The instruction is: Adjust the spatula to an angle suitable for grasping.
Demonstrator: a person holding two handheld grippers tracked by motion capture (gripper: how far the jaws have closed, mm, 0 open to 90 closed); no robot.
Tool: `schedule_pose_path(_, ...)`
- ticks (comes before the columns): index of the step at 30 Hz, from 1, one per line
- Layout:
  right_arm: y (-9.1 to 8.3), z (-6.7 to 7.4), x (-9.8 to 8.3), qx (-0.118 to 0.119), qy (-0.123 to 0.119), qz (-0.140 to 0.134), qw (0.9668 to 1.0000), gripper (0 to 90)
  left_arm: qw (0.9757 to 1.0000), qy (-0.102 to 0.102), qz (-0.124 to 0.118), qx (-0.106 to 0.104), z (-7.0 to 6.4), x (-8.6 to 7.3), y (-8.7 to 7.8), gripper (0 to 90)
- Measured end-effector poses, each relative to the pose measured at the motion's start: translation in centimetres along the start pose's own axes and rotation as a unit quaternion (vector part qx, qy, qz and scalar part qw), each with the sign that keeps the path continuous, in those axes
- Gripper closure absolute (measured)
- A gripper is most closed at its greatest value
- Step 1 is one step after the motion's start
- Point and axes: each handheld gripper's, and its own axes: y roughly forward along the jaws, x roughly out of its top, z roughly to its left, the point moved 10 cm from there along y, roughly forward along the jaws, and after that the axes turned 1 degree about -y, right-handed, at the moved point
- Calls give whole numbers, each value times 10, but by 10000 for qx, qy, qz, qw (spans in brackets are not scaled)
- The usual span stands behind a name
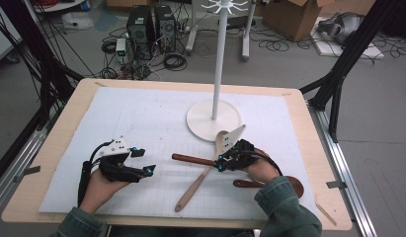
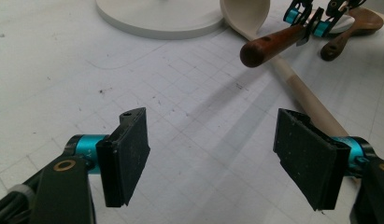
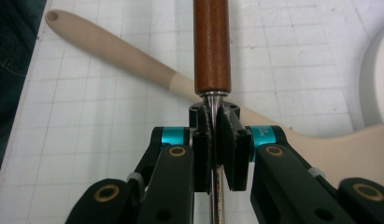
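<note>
My right gripper (image 1: pixel 221 163) (image 3: pixel 215 119) is shut on the thin metal shank of a utensil with a dark red-brown wooden handle (image 1: pixel 190 159) (image 3: pixel 211 46) (image 2: pixel 269 44). The handle points left, level, and crosses over a light wooden spoon (image 1: pixel 194 186) (image 3: pixel 119 51) (image 2: pixel 304 95) that lies on the white gridded mat (image 1: pixel 141 118). The utensil's working end is hidden behind the gripper and hand. My left gripper (image 1: pixel 144 161) (image 2: pixel 210 154) hovers at the mat's left, open, with only bare mat between its pads.
A white stand with a round base (image 1: pixel 205 126) (image 2: pixel 157 18) and a tall pole (image 1: pixel 219 59) rises behind the spoons. A dark wooden spoon (image 1: pixel 294 186) (image 2: pixel 351 28) lies by my right wrist. The wooden tabletop's edges (image 1: pixel 329 197) frame the mat.
</note>
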Motion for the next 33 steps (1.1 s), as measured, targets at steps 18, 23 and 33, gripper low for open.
schedule_pose_path(18, -5, 0, 22, -41, 208, -605, 9979, 844, 10000, -2, -64, -17, 2, 2, -2, 279)
schedule_pose_path(23, -8, -1, 26, -71, 306, -767, 9966, 844, 10000, -16, -70, -31, 2, 3, -1, 283)
schedule_pose_path(33, -7, 2, 36, -15, 349, -968, 9947, 843, 9999, -8, -98, -109, 0, 5, -1, 291)
